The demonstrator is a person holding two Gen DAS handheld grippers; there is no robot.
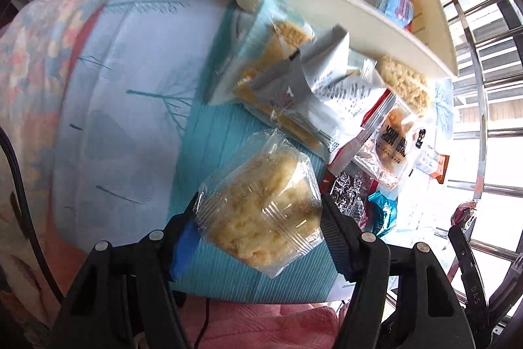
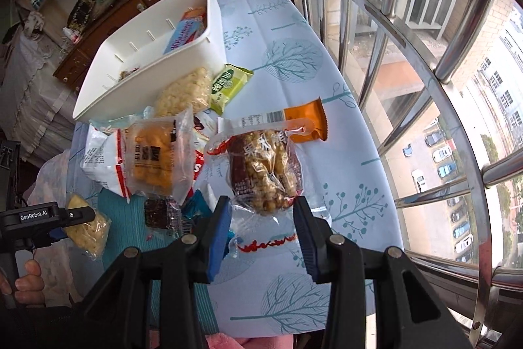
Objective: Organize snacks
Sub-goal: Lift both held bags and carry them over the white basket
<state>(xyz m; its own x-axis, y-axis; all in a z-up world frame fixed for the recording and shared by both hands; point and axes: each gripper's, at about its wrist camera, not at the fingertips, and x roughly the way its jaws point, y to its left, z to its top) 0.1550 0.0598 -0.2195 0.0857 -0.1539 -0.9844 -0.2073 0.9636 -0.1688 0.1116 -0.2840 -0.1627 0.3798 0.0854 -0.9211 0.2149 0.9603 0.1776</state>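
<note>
The left gripper [image 1: 260, 228] pinches a clear-wrapped pale rice cake [image 1: 264, 211] at lower centre; the right gripper [image 2: 261, 215] pinches a clear brown-printed nut-cluster packet [image 2: 261, 172].

White bin [image 2: 209, 31]; pale-blue tablecloth [image 2: 294, 80] (teal tree print); orange packet [image 2: 304, 120]; green packet [image 2: 230, 87].

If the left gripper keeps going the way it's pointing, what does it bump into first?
Its jaws already pinch a clear-wrapped pale yellow cake, so that cake leads. Straight ahead of the left gripper lies the teal striped mat on the table, probably the first thing met. Depth is hard to judge; the snack pile sits further on.
</note>
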